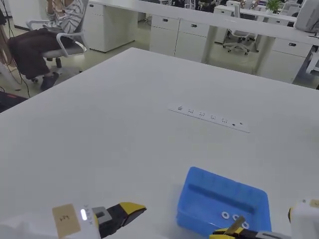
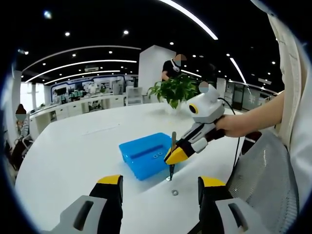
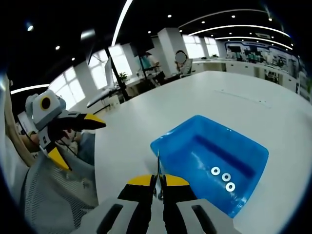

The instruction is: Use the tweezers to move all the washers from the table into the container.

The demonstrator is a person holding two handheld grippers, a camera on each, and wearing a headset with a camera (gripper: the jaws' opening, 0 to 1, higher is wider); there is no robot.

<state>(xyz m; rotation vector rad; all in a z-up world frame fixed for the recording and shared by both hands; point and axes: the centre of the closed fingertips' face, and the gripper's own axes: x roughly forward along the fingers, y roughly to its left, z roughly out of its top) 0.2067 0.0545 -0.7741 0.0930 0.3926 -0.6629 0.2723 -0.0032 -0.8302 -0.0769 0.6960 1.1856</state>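
Observation:
The blue container sits near the table's front edge and holds three washers on its floor. My right gripper is shut on the thin tweezers, which point at the table just beside the container. In the left gripper view the tweezers hang tip-down from the right gripper, beside the container. One washer lies on the table just in front of them. My left gripper is open and holds nothing, to the container's left.
A white power strip lies across the table's middle, beyond the container. A person sits on an office chair at the far left, off the table. White desks and cabinets stand behind. A mesh chair back is close to the table edge.

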